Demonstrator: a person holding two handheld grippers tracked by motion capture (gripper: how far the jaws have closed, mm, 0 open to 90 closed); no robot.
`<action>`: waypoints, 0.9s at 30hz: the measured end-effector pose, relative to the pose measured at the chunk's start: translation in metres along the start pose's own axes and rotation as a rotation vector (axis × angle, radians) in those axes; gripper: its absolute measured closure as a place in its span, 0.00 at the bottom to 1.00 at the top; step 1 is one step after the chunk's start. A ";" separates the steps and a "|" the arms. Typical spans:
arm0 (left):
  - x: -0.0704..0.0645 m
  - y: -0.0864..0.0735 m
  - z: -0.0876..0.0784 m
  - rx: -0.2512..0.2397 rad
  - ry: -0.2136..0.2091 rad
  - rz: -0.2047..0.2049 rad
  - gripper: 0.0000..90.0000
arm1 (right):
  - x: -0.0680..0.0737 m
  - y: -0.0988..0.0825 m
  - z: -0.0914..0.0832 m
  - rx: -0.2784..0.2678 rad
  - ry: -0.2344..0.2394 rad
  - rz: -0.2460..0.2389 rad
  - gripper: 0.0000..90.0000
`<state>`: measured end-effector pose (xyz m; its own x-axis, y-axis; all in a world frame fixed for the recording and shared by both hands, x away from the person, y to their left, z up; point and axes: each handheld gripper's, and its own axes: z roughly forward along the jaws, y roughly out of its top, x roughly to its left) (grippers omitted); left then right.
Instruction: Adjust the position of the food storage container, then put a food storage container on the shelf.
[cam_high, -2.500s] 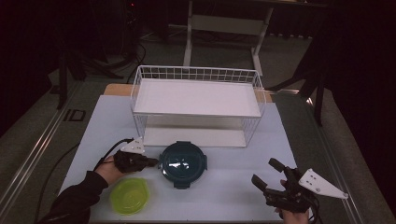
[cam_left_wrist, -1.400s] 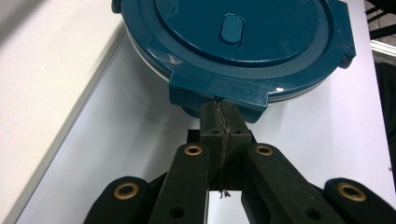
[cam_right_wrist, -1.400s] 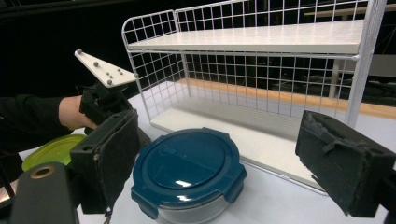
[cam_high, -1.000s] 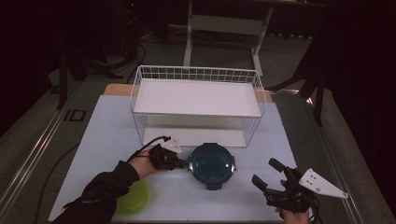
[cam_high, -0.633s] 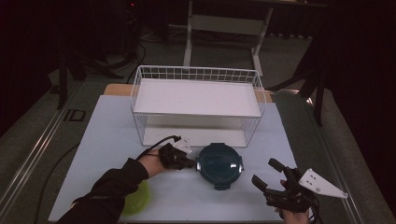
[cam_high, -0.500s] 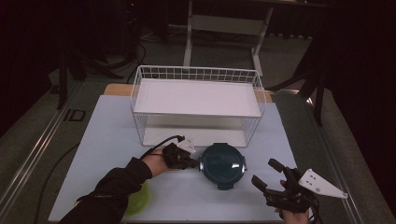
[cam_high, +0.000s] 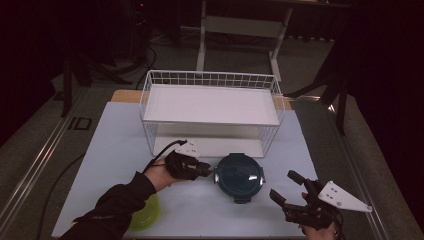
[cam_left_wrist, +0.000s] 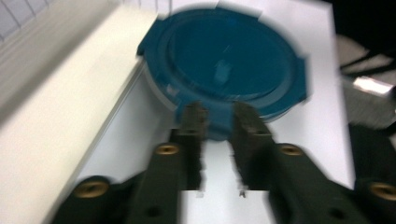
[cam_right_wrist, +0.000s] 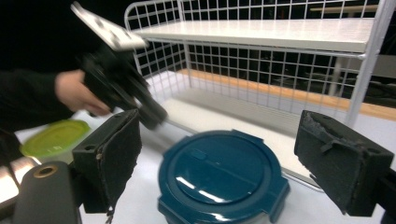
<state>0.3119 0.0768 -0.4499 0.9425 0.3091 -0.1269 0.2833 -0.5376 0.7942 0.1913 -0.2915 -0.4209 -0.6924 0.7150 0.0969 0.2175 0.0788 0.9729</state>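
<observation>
Container gripped at rim tab

Left gripper (cam_high: 209, 170) had jaws nearly closed, pinching a tab on the teal lidded container (cam_high: 239, 174), which sat on the white table (cam_high: 115, 150) just in front of the wire shelf rack (cam_high: 212, 102). Right gripper (cam_high: 290, 192) hovered near it, jaws wide apart, empty. Green lid (cam_high: 146, 214) lay by the left sleeve.

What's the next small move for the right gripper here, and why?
Probably ease the right gripper forward toward the teal container and close on its near rim. Its jaws stand wide open with the container framed between them in the right gripper view, and the left gripper is at the container's left edge, as if handing it across the white table.
</observation>
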 end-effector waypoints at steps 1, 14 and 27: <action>-0.003 0.002 -0.004 -0.026 -0.017 -0.020 0.67 | 0.000 0.000 0.000 0.002 0.000 -0.003 0.16; -0.028 0.021 -0.024 -0.158 -0.021 -0.137 0.00 | -0.009 0.009 0.009 -0.001 -0.060 -0.006 0.15; -0.023 0.033 -0.002 -0.164 -0.080 -0.294 0.00 | -0.028 0.024 0.024 0.091 0.023 0.071 0.15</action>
<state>0.2994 0.0533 -0.4194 0.8373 0.3666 -0.4057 0.5189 -0.2989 0.8008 0.2321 -0.2932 -0.4055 -0.6887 0.7047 0.1704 0.3271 0.0923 0.9405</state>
